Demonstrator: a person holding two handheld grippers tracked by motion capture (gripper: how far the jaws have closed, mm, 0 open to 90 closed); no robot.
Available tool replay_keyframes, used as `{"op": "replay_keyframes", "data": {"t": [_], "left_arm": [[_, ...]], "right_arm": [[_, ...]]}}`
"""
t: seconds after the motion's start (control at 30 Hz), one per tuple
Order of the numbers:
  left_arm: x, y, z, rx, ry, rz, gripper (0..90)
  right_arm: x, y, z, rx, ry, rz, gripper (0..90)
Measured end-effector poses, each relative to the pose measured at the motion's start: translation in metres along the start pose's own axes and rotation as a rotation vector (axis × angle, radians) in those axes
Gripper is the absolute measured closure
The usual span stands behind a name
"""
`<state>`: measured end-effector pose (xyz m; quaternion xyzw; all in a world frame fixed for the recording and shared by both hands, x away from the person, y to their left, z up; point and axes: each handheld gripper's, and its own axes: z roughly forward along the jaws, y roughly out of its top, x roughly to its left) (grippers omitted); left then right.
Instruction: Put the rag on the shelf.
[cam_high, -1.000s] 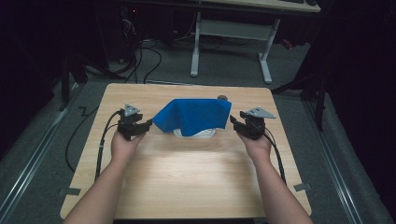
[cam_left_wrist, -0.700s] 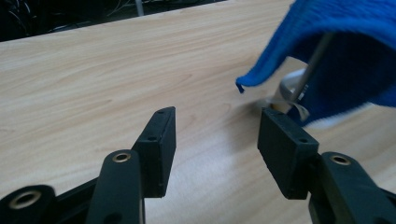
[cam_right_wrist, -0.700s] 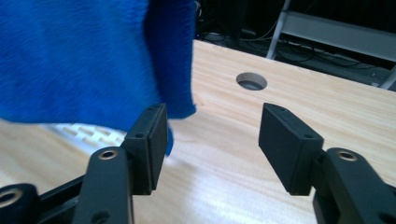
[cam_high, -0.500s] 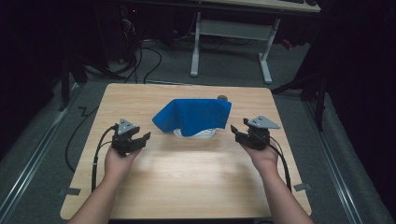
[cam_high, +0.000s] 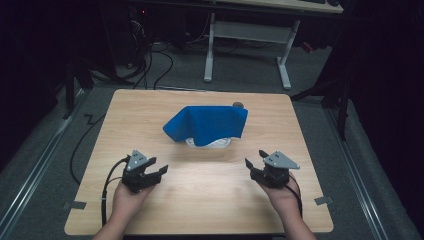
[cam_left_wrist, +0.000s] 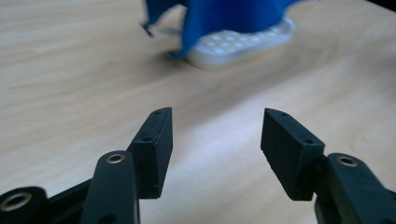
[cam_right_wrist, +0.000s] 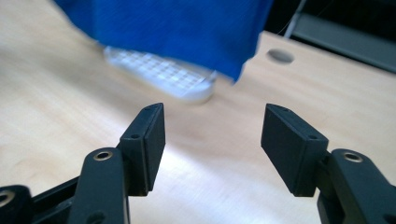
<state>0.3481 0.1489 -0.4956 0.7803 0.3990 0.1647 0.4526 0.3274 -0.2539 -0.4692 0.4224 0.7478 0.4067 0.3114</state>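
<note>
High view shows both your tongs, left (cam_high: 161, 170) and right (cam_high: 248, 163), spread and empty, their jaws having just opened further. The blue cloth (cam_high: 210, 124) drapes the white basket (cam_high: 216, 143) well ahead, between them. Withdraw low, leaving the cloth untouched.

Landmark: the cloth (cam_high: 207, 124), draped over a basket (cam_high: 210, 143) near the middle of the table (cam_high: 210, 200).
Basket: under the cloth, its near rim showing at the cloth's near edge.
Left hand-held gripper (cam_high: 159, 171): nearer the person than the cloth, off to its left, well apart.
Right hand-held gripper (cam_high: 254, 165): nearer than the cloth, to its right, well apart.
Desk (cam_high: 250, 30): on the floor behind the cloth, beyond the table.
</note>
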Motion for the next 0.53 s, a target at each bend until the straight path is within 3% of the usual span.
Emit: {"op": "replay_keyframes", "data": {"t": [0.03, 0.07, 0.1, 0.13, 0.17, 0.2, 0.23, 0.27, 0.3, 0.37, 0.47, 0.53], "left_arm": [[-0.007, -0.004, 0.000, 0.000, -0.016, 0.000, 44.4], [-0.013, -0.008, -0.001, 0.006, -0.027, 0.004, 44.4], [-0.027, -0.020, -0.002, 0.008, -0.049, -0.002, 44.2], [-0.027, -0.020, -0.002, 0.008, -0.049, -0.002, 44.5], [-0.039, -0.032, 0.000, 0.032, -0.080, -0.013, 45.3], [-0.046, -0.036, 0.002, 0.068, -0.098, 0.001, 46.1], [-0.046, -0.036, 0.002, 0.068, -0.098, 0.001, 45.8], [-0.056, -0.037, 0.006, 0.098, -0.109, 0.047, 45.8], [-0.065, -0.038, 0.009, 0.116, -0.103, 0.109, 45.3], [-0.068, -0.037, 0.013, 0.124, -0.099, 0.117, 45.4], [-0.067, -0.036, 0.016, 0.115, -0.120, 0.089, 45.7], [-0.065, -0.036, 0.017, 0.125, -0.117, 0.098, 45.7]], "right_arm": [[0.009, -0.008, -0.006, 0.004, 0.012, 0.024, 39.6], [0.009, -0.008, -0.006, 0.004, 0.012, 0.024, 39.6], [0.018, -0.018, -0.011, 0.018, 0.017, 0.023, 39.0], [0.018, -0.018, -0.011, 0.018, 0.017, 0.023, 39.0], [0.028, -0.030, -0.014, 0.029, 0.011, 0.020, 38.8], [0.031, -0.036, -0.015, 0.033, 0.008, 0.015, 39.7], [0.034, -0.045, -0.015, 0.044, 0.016, 0.015, 41.0], [0.034, -0.045, -0.015, 0.044, 0.016, 0.015, 41.0], [0.039, -0.051, -0.008, 0.115, 0.063, -0.022, 37.9], [0.039, -0.052, -0.003, 0.136, 0.055, -0.045, 38.2], [0.038, -0.052, 0.000, 0.141, 0.068, -0.026, 38.4], [0.038, -0.052, 0.002, 0.134, 0.072, -0.029, 38.6]]}}
